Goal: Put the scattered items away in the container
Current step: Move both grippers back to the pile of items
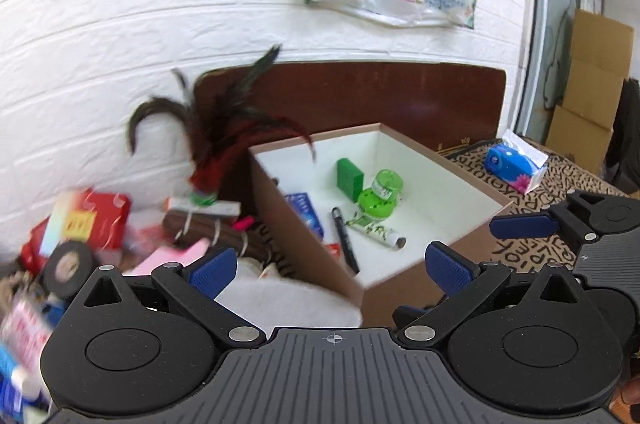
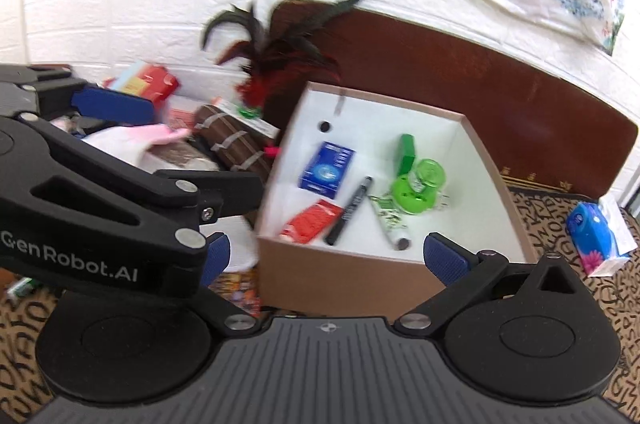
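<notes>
An open brown cardboard box (image 1: pixel 384 298) (image 2: pixel 340 280) with a white inside holds a blue carton (image 2: pixel 327 171), a red packet (image 2: pixel 314 222), a black marker (image 2: pixel 349 211), a green-printed tube (image 2: pixel 390 224), a green round jar (image 2: pixel 420 189) and a green block (image 1: pixel 349 179). My left gripper (image 1: pixel 330 270) stands open and empty at the box's near left corner. My right gripper (image 2: pixel 330 260) is open and empty before the box's front wall. The left gripper (image 2: pixel 200 151) reaches across the pile to the left of the box.
Left of the box lies a pile: a feather duster (image 1: pixel 218 143), a brown tied roll (image 1: pixel 208 230), a red box (image 1: pixel 100 220), a black tape roll (image 1: pixel 68 270), pink paper (image 1: pixel 172 256) and white cloth (image 1: pixel 288 304). A tissue pack (image 1: pixel 516 165) sits to the right on the patterned cover.
</notes>
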Demonstrator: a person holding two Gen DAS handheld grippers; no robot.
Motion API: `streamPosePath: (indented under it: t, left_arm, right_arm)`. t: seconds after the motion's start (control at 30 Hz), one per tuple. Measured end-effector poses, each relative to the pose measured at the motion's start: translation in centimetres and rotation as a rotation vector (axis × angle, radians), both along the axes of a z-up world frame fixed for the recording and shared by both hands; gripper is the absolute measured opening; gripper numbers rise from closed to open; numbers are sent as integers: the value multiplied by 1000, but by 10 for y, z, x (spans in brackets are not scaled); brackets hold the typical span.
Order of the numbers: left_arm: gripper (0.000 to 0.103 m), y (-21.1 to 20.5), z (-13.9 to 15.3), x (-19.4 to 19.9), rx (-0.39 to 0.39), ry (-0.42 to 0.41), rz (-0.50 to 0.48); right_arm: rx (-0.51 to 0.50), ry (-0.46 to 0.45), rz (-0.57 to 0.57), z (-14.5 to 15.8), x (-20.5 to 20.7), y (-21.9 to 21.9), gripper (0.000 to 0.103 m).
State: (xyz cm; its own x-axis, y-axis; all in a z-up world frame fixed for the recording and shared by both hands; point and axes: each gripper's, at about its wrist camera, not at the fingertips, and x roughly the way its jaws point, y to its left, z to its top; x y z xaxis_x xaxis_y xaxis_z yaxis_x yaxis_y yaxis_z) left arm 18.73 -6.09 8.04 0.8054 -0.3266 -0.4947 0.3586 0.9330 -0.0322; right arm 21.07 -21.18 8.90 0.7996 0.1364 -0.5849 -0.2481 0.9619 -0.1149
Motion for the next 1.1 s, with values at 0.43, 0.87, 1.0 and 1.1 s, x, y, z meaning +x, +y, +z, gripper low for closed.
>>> streamPosePath:
  t: [0.43, 0.87, 1.0, 1.1]
  left_arm:
    - [103, 108, -89, -112, -113, 67, 196]
    - [98, 150, -124, -114, -12, 85, 269]
    - [88, 147, -125, -98, -11, 96, 223]
    - [75, 146, -128, -83, -2, 100, 225]
  right_arm:
    - [121, -58, 143, -65, -91, 76, 103]
    - [114, 12, 168, -123, -97, 137, 94]
    - [107, 3, 158, -126, -91, 139, 80]
    - [116, -4, 149, -127, -82, 140, 75]
